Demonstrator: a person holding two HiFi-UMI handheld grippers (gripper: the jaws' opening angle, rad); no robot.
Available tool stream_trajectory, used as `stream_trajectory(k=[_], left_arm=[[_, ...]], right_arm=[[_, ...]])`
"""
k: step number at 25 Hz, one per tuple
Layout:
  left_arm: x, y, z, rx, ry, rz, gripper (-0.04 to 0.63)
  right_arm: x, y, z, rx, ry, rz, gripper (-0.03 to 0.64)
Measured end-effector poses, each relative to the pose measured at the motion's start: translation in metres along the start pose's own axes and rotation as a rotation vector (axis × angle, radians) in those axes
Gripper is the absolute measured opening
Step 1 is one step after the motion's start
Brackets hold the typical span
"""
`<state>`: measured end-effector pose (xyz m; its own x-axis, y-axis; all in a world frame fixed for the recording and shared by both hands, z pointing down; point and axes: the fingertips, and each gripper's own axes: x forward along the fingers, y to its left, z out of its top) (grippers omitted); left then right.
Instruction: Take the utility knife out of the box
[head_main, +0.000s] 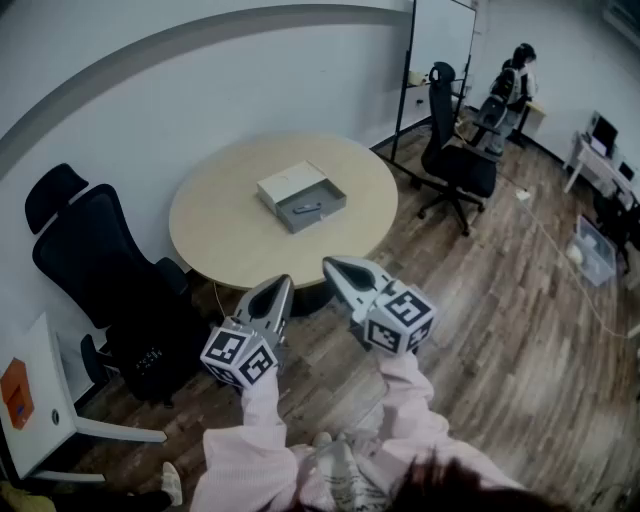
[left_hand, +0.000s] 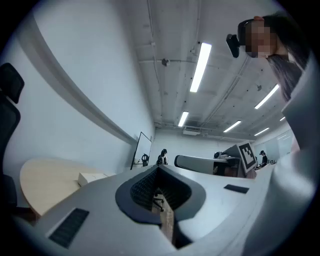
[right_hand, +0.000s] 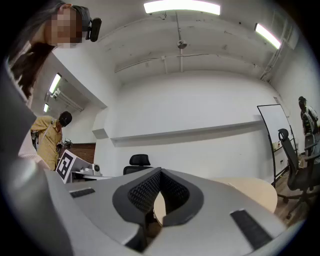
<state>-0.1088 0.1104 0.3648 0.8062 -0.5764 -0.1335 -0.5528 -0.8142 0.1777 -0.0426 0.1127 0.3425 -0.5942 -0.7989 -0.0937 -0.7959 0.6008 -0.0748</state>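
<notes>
- Two grippers are held out in front of the person, well short of the table. The left gripper (head_main: 284, 283) has its jaws pressed together with nothing between them. The right gripper (head_main: 329, 265) is the same, tips meeting and empty.
- Both point roughly level toward the round table (head_main: 225, 235), with wood floor (head_main: 500, 330) between them and its near edge.
- The box (head_main: 290, 183) sits open near the middle of the table top, with a pale part to the far left and a grey tray part to the near right.
- The utility knife (head_main: 306, 209) lies flat in the grey tray part, small and dark. Its handle and blade are too small to make out.
- Handling (judgement): it is probably rigid, slim and light, with a hard, smooth casing that may slip under the pads. It is not fragile. Whether the blade is exposed cannot be told, so keep off the ends.
- Hold (judgement): pinch across the narrow width at mid-body, coming from above so the jaws clear the tray walls. The box looks light and may slide or lift, so the other gripper could steady its rim.
- Status (judgement): the task is not yet begun, and the jaws must open before any pick.
- Beyond the table are a black office chair (head_main: 455, 150) and a person (head_main: 518, 80) at a far desk.
</notes>
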Motion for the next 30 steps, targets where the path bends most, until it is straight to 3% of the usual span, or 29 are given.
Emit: stream_trajectory(k=[18, 30], left_arm=[[0.005, -0.018, -0.019, -0.048, 0.007, 0.007, -0.002], [0.027, -0.036, -0.029, -0.032, 0.031, 0.011, -0.002]], right_arm=[[-0.032, -0.017, -0.014, 0.042, 0.008, -0.018, -0.009], [-0.050, -0.037, -0.020, 0.070, 0.006, -0.007, -0.008]])
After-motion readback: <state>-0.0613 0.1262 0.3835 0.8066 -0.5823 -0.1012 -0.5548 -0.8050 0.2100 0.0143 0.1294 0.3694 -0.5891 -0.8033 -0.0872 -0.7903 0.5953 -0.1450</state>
